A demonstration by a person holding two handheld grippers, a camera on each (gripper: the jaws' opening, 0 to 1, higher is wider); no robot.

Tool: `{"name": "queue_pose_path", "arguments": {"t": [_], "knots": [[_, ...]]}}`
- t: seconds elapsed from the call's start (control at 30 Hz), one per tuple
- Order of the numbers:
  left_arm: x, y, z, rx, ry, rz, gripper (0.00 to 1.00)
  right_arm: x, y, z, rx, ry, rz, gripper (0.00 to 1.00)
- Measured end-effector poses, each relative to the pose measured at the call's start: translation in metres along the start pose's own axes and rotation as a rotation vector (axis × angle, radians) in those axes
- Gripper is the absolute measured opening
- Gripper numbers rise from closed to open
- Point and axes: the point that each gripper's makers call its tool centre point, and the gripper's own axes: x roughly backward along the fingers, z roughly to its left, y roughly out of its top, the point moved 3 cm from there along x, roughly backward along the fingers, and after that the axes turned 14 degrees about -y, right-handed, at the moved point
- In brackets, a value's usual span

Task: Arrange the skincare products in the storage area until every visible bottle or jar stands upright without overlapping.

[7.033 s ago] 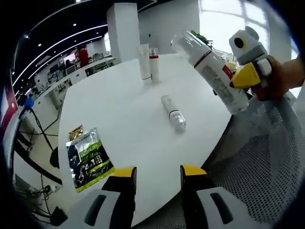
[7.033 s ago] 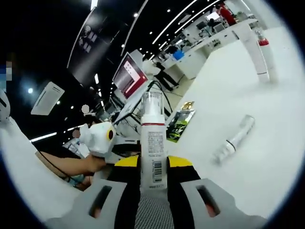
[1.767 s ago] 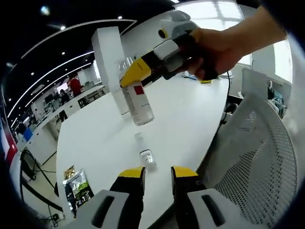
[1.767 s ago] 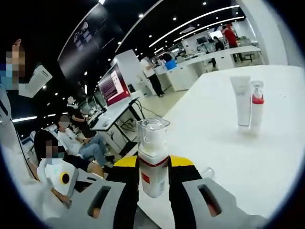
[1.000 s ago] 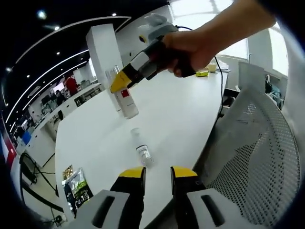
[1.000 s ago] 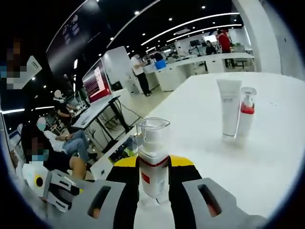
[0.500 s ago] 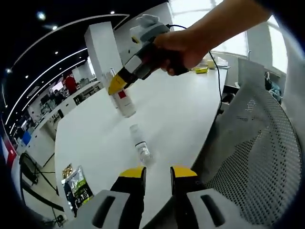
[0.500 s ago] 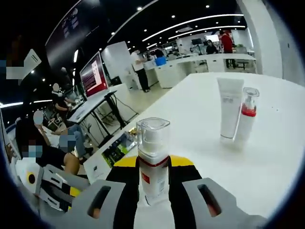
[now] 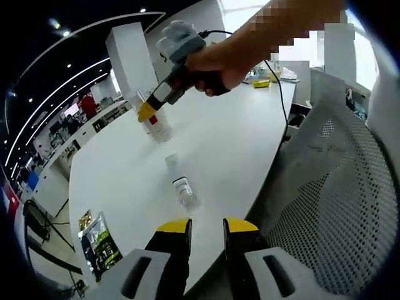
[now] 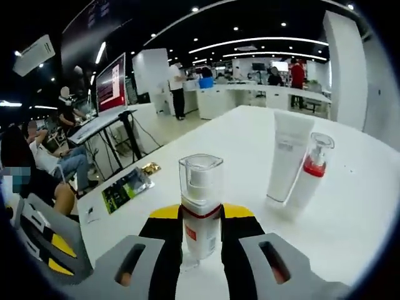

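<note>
Big office w/ ceiling lights around a white table [image 9: 231, 144]. Right gripper [image 10: 201, 234] is clamped on a pump bottle [image 10: 200, 209] w/ clear cap, standing up, base at the table or just above it, can't tell. Ahead & right of it stand a white tube [image 10: 286, 156] and a red-neck pump [image 10: 308, 174], touching or nearly so. Ahead & left lies a green packet [image 10: 125, 186].

Left gripper [image 9: 206, 231] holds nothing, jaws a little apart. Just ahead of it a clear bottle [image 9: 180, 186] lies on its side. Farther ahead, a hand [image 9: 215, 65] holds the right gripper on the pump bottle. Mesh chair [image 9: 331, 187] sits to the right; green packet to the left.
</note>
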Motion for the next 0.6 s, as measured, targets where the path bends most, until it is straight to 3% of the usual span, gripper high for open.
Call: {"name": "queue_pose_path", "arguments": {"t": [0.2,0.33,0.6], "knots": [[-0.001,-0.002,0.000,0.026,-0.010,0.005,0.21,-0.015,0.001,-0.012,0.028,-0.024,-0.011,0.20],[-0.002,-0.003,-0.001,0.035,-0.014,0.011,0.21,-0.024,0.005,-0.019,0.011,-0.013,-0.059,0.20],[-0.004,-0.006,-0.002,0.035,-0.021,0.033,0.21,-0.044,-0.002,-0.038,0.007,-0.047,-0.091,0.20]]}}
